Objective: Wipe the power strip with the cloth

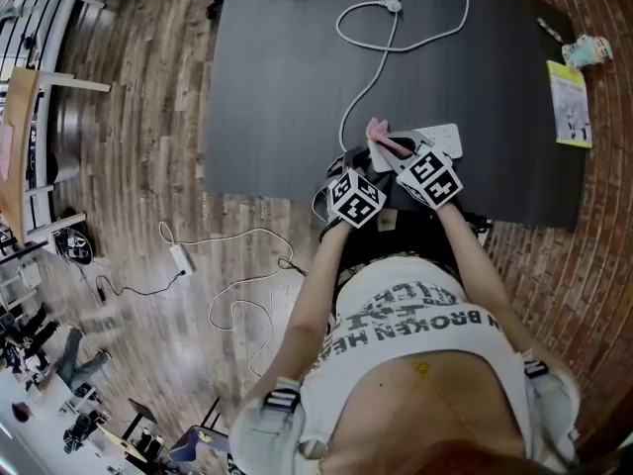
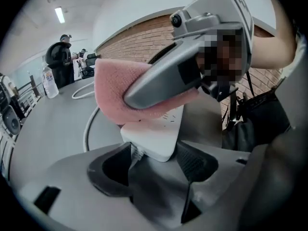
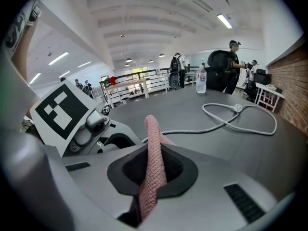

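Note:
A white power strip (image 1: pixel 444 137) lies near the front edge of the dark table (image 1: pixel 277 97), and its white cord (image 1: pixel 388 43) loops away toward the far side. My left gripper (image 2: pixel 153 154) is open, with the near end of the power strip (image 2: pixel 153 134) between its jaws. The left pad stands clear of it. My right gripper (image 3: pixel 154 170) is shut on a pink cloth (image 3: pixel 153 148). In the left gripper view the cloth (image 2: pixel 113 93) rests on top of the strip, under the right gripper's grey body (image 2: pixel 168 76).
A yellow booklet (image 1: pixel 569 102) and a small pale object (image 1: pixel 590 50) lie at the table's right end. A bottle (image 3: pixel 201 83) stands at the far edge. A black bag (image 2: pixel 262 119) hangs by the near edge. Cables (image 1: pixel 227 265) trail on the wooden floor. People stand in the background.

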`<state>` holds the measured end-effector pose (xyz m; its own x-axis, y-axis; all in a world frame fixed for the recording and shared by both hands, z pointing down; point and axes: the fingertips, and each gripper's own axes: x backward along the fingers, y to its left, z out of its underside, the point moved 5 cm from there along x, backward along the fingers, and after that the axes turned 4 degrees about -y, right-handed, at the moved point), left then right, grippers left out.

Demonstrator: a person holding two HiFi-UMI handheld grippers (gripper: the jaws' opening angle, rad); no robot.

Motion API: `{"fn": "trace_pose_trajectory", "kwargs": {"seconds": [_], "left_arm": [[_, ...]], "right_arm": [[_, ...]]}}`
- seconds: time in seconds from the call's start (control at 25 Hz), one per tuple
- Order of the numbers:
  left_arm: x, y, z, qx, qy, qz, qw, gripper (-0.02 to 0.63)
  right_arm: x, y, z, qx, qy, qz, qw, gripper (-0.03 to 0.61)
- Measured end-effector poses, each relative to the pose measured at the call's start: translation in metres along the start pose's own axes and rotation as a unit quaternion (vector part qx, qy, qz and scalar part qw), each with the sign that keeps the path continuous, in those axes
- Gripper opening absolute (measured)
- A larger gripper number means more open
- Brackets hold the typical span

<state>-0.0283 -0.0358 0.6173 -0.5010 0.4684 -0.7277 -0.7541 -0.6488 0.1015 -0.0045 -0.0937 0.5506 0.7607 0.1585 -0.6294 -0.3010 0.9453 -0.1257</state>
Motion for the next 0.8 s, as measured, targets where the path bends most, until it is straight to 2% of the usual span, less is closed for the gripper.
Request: {"fn": "trace_pose_trajectory", "kwargs": {"seconds": [0.12, 0.32, 0.8], "left_arm": [[-0.002, 0.003, 0.001, 0.006, -0.002, 0.008, 0.9999, 0.278], [-0.003, 0.002, 0.001, 0.007, 0.006, 0.012, 0.9999, 0.278], [-0.003, 0.003, 0.004, 0.007, 0.012, 0.018, 0.9997, 0.278]], "right_arm": [[-0.016, 0.005, 0.010, 0.001, 0.027, -0.020, 0.999, 0.017], [-0.030, 0.008, 0.023, 0.016, 0.061, -0.021, 0.998, 0.017], [-0.029, 0.010, 0.026, 0.024, 0.056, -0.021, 0.998, 0.017]]}}
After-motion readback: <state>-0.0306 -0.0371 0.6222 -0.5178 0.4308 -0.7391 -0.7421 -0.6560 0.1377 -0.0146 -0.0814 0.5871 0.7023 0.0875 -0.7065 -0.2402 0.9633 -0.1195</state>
